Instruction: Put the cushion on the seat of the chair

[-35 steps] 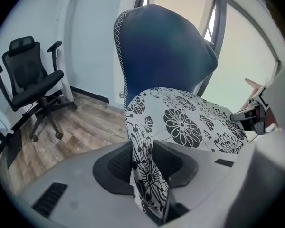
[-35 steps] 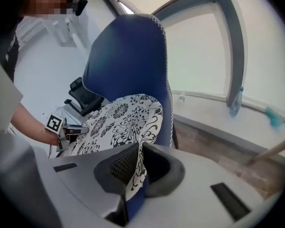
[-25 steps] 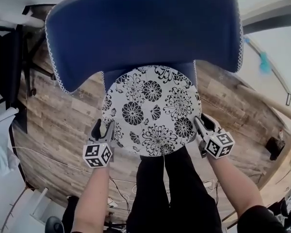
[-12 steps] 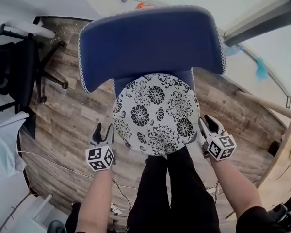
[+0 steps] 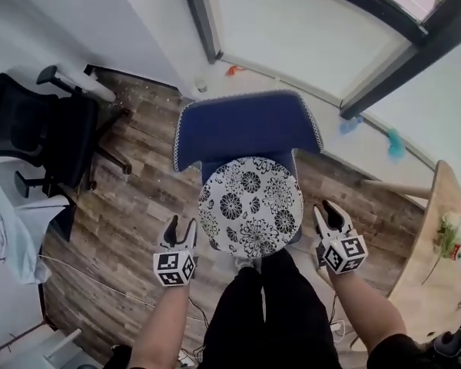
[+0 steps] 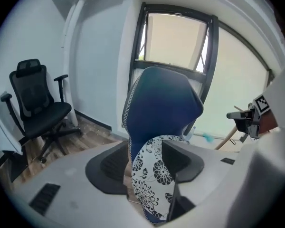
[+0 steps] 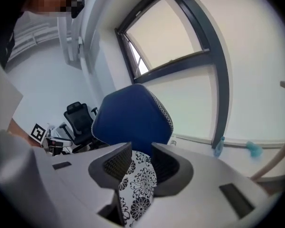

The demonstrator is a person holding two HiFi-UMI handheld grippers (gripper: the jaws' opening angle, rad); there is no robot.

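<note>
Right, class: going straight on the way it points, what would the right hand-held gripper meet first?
The right hand-held gripper, whose jaws have just been opening and hold nothing, would probably meet the floral cushion first; the blue chair back rises behind. Depth is unclear.

Floral cushion (image 5: 250,206) rests on the blue chair (image 5: 246,129) between left gripper (image 5: 180,230) and right gripper (image 5: 328,213).

Light: bright, even daylight through the window (image 5: 307,37); faint soft shadows on the floor (image 5: 138,221). Optics: heavy fisheye curvature, dark vignetted corners in gripper views; cushion (image 5: 250,206) print crisp.
</note>
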